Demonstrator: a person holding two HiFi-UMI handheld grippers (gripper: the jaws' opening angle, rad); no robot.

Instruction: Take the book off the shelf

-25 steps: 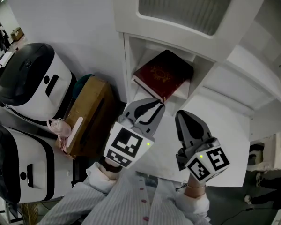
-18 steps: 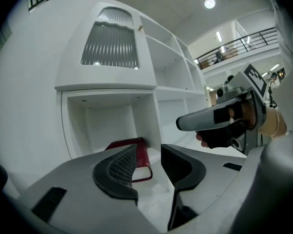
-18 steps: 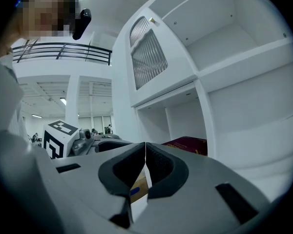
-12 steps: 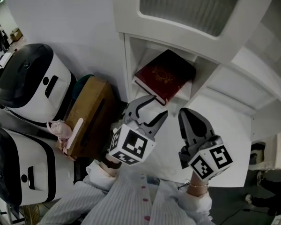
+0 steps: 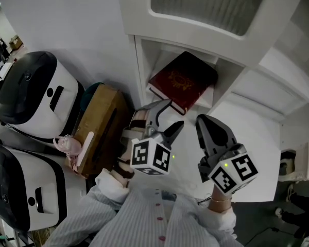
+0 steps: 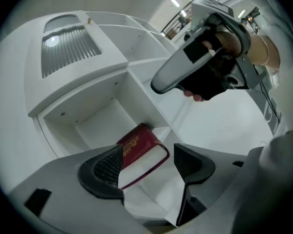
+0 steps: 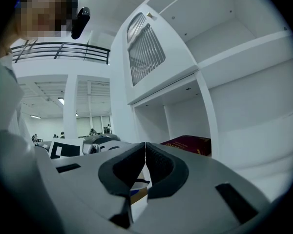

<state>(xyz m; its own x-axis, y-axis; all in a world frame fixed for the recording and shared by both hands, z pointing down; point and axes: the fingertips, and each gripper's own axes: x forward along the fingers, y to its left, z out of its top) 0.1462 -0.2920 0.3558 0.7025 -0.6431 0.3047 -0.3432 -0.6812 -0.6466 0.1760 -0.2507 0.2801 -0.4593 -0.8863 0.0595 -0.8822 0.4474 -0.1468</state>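
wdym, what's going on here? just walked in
A person faces a white shelf unit with tongs in each hand. A dark red book lies flat in an open compartment. The left tongs are lined up on the book's near edge; their jaws have just been opening, and the pads are not on it yet. The right tongs are shut and empty, held off to the side. The book is not yet gripped.

No print is legible; the gold lettering on the book [image 6: 136,141] blurs.
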